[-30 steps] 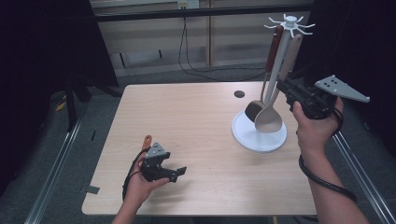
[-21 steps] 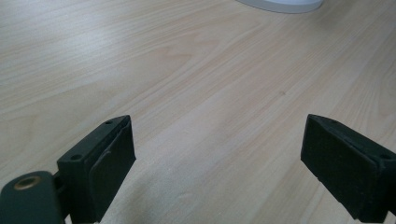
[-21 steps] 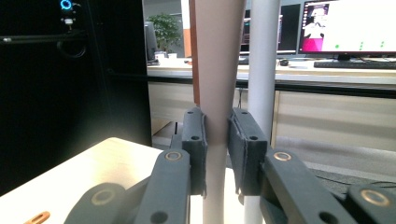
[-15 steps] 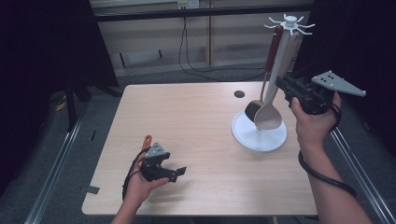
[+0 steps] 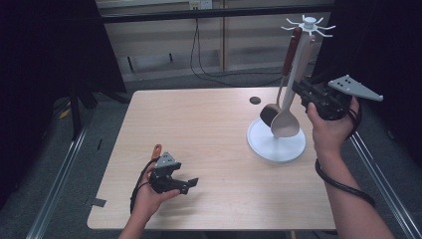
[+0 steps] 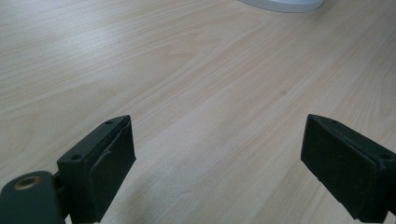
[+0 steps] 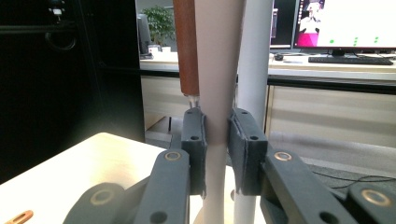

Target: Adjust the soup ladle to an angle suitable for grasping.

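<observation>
Landmark: the white rack (image 5: 276, 142), a round base with a post, is taken as reference; it stands on the table (image 5: 199, 124).
Spatula: the pale spatula (image 5: 287, 112) hangs against the rack's post, blade low over the base, presumably so it can be lifted off its hook.
Ladle: a brown-handled ladle (image 5: 280, 84) hangs just beside it on the same rack.
Right gripper: the right gripper (image 5: 300, 89) is held level at the post, its jaws clamped on the spatula's handle.
Left gripper: the left gripper (image 5: 186, 183) is rested on the table well away from the rack, jaws apart and holding nothing, seemingly kept out of the way.
Right gripper view: the pads (image 7: 198, 144) are seen pressed on the pale handle (image 7: 218, 70), which the high view leaves too small.
Left gripper view: the edge of the rack's base (image 6: 285, 4) is seen beyond bare wood.
</observation>
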The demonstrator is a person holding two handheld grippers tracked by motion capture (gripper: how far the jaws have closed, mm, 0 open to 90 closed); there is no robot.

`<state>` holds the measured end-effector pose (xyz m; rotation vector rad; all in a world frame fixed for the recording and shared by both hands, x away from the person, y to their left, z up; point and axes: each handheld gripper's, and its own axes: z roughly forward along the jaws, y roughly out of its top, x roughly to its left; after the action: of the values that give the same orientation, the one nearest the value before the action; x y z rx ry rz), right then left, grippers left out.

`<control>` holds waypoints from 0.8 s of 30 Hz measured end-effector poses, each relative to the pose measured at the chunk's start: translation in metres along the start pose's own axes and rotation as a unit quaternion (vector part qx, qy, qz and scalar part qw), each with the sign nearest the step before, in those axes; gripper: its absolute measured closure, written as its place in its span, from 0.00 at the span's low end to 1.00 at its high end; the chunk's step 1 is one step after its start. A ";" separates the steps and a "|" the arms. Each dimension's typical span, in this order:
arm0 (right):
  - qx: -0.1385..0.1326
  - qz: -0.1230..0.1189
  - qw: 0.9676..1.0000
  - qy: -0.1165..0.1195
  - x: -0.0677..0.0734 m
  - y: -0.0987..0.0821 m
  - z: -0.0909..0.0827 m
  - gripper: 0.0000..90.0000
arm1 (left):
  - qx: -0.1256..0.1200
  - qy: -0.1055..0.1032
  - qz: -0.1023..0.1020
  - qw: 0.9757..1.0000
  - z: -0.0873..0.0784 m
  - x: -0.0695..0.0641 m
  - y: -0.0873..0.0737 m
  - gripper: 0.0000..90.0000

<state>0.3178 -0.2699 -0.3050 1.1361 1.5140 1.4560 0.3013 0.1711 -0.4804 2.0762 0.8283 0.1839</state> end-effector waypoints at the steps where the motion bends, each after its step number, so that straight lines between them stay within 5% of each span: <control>1: -0.003 -0.002 1.000 -0.001 0.000 -0.001 0.000 0.86 | 0.000 0.002 0.000 1.000 0.000 0.000 0.000 0.11; 10: -0.019 0.009 1.000 0.006 -0.001 -0.004 -0.004 0.84 | 0.000 -0.002 -0.001 1.000 0.000 0.000 0.000 0.11; 13: -0.042 0.014 0.999 0.008 -0.002 -0.003 -0.008 0.73 | 0.002 0.001 0.000 1.000 0.000 -0.001 -0.001 0.11; 24: -0.102 0.006 0.995 0.014 -0.005 0.014 -0.018 0.78 | 0.002 -0.003 0.000 1.000 0.000 -0.002 0.000 0.11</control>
<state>0.3042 -0.2812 -0.2903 1.0074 1.3447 1.5995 0.2994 0.1696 -0.4801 2.0800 0.8264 0.1759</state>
